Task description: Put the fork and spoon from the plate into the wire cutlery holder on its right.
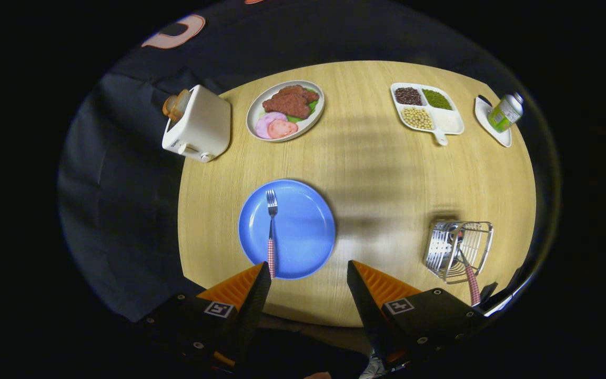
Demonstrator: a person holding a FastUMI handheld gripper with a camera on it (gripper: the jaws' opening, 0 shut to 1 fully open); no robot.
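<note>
Jaws apart, empty, lower centre. Fork [271, 231] on plate [303, 231]. Holder [456, 250] contents hard to read; one checked handle [472, 284] protrudes. Round wooden surface [376, 173].

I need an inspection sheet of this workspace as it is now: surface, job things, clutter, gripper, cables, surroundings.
Surface: round wooden table.
Job things: fork lies on the blue plate; one checked-handled utensil, probably the spoon, stands in the wire holder, right of the plate.
Clutter: toaster with bread, food plate, divided tray of beans, bottle on a small dish.
Gripper: gripper open, holding nothing, near the plate's near edge.
Cables: nothing seen.
Surroundings: dark cloth wall.
</note>
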